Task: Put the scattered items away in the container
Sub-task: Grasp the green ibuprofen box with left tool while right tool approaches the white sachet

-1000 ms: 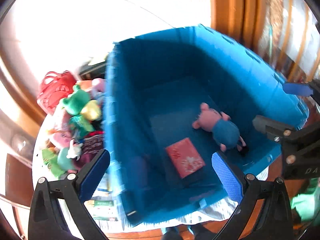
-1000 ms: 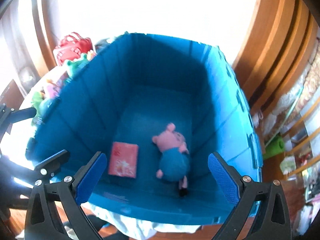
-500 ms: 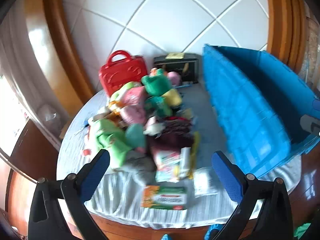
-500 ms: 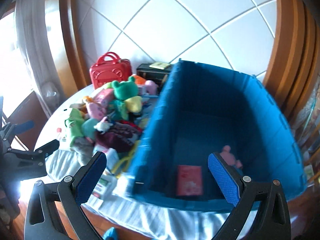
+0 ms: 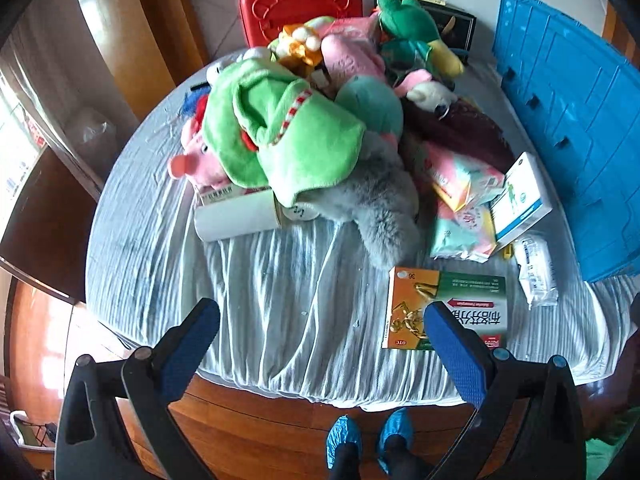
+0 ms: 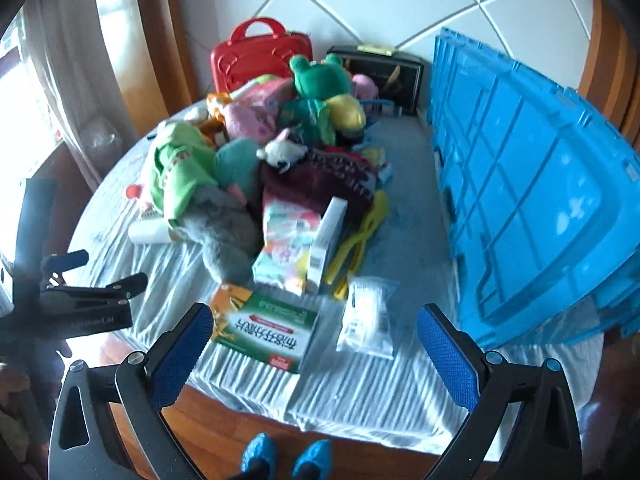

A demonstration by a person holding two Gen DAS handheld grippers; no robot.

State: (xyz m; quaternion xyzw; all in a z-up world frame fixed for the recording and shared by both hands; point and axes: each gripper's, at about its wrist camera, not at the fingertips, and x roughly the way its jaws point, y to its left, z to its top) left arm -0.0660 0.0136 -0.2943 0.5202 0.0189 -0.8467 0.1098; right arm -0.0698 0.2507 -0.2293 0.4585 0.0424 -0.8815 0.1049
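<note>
1. Grey-white ribbed cloth covers the round table (image 5: 280,312) (image 6: 380,392), which carries everything below.
2. Blue plastic container (image 5: 572,120) (image 6: 532,208) stands at the table's right side, its ribbed outer wall facing the pile and its long axis running from the near edge toward the tiled wall.
3. Heap of soft toys fills the table's middle and far left: a light-green plush (image 5: 280,136) (image 6: 176,172) lies on top, a grey furry toy (image 5: 380,208) (image 6: 224,232) trails toward the near edge, and a dark-green frog (image 5: 404,20) (image 6: 320,80) sits at the back.
4. Red carry case (image 5: 300,4) (image 6: 256,56) stands upright behind the heap, against the wall.
5. Orange-and-green box (image 5: 444,308) (image 6: 264,328) lies flat near the table's front edge, its long axis roughly across the view, apart from the container.
6. White-and-blue box (image 5: 520,200) (image 6: 328,236) leans on edge between the heap and the container.
7. Clear sealed packet (image 5: 536,272) (image 6: 368,320) lies flat just beside the container's near corner.
8. Left gripper (image 5: 320,348) hovers over the front edge, jaws spread wide and empty, its right pad overlapping the orange-and-green box in view.
9. Right gripper (image 6: 316,344) also stands wide apart and empty, above the same box and the packet.
</note>
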